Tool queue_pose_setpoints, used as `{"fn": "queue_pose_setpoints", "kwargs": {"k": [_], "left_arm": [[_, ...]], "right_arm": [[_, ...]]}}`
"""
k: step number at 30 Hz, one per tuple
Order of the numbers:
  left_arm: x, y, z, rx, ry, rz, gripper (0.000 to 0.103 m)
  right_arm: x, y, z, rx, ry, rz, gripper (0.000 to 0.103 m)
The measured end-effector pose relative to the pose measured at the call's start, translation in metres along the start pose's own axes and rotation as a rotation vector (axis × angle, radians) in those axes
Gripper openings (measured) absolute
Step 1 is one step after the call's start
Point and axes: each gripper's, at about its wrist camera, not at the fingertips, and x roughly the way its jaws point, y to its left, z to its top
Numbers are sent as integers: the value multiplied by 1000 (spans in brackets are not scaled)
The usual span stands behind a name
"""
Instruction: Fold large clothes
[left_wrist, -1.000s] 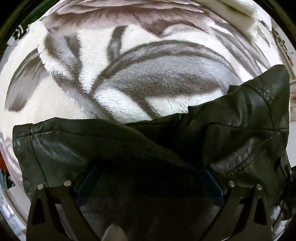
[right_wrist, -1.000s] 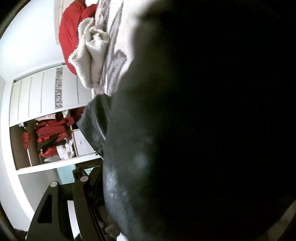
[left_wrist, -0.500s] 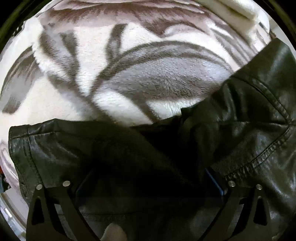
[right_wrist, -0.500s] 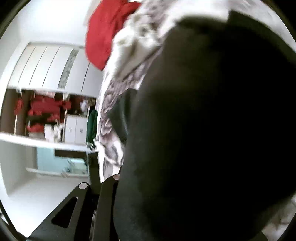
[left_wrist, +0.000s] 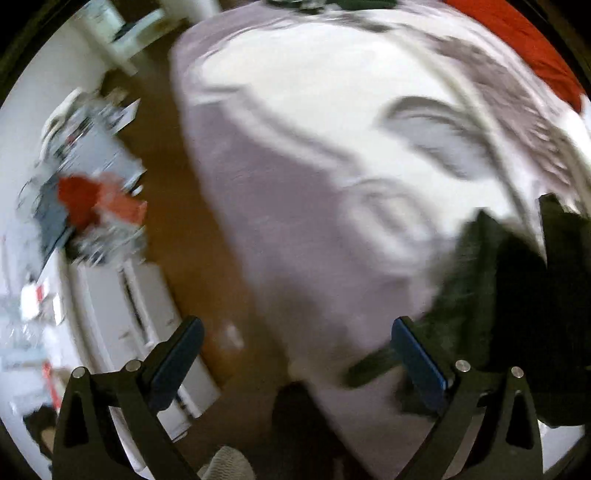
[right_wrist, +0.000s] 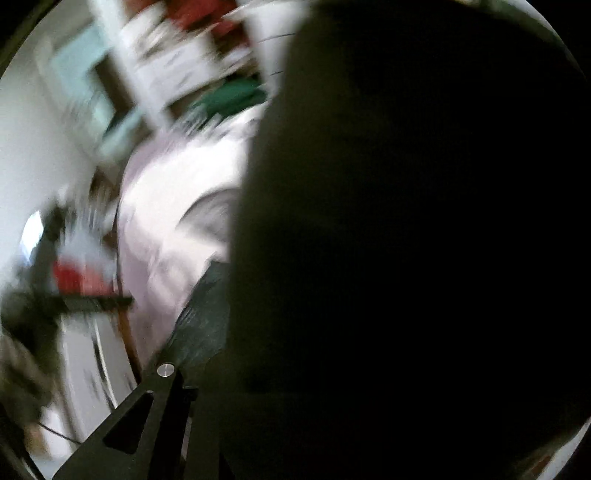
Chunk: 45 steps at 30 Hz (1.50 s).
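Left claw (left_wrist: 295, 350) gapes with nothing between; right claw (right_wrist: 207, 332) clamped on dark jacket (right_wrist: 406, 240).

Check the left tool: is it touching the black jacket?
Apart. The left wrist view shows the left tool open with only blanket and floor between its fingers; the black jacket lies off to the side.

bed (left_wrist: 280, 258): covered by a fleece blanket, white and pale mauve with grey leaf shapes
on it, right: dark leather garment (left_wrist: 509, 306), partly blurred
on it, far right: red cloth (left_wrist: 532, 51)
left of bed: brown floor (left_wrist: 162, 177)
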Motion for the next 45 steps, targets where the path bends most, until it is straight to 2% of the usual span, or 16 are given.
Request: {"fn": "queue_pose_setpoints", "kwargs": {"k": [5,7,10,14,16,18,20,23,25,27,29,31,35,36,40,45], "left_arm": [[13,58,-18,-135,47,21,103],[12,64,-22,-182,41,2,103],[6,67,-27,-218,40,-39,103],[-9,63,-28,-240,31,-103,103],[-16,62,-25,-239,8,-95,103],[-19,59,-22,-228,-12,-75,103],[-17,57,-20,-224,-34,-73,103],[-8,47,-20,-200,-42,-77,103],[-3,35,-19,-168,-55,-54,103],[-1,19,-16,-128,-79,-45,103],[4,4,-13,-95,-86,-39,103],[12,-6,-11,-75,-81,-33,103],[22,-13,-5,-52,-67,0,103],[19,-13,-2,-49,-75,10,103],[1,-13,8,-32,-116,27,103],[-37,-33,15,22,-194,16,103]], "right_arm": [[98,112,-21,-174,223,57,28],[132,131,-28,-148,325,66,54],[125,135,-17,-124,363,150,74],[86,100,8,57,442,459,77],[64,69,17,178,469,680,78],[42,40,8,308,439,840,81],[29,3,-8,388,399,838,83],[56,-67,-30,476,405,603,83],[94,-96,-40,523,449,547,83],[147,-119,-63,559,533,579,83],[181,-128,-76,587,561,717,88],[205,-123,-67,586,569,801,92],[217,-106,-52,586,529,831,93],[217,-103,-50,593,511,828,91],[202,-87,-48,677,420,770,57],[132,-114,-73,905,200,798,48]]}}
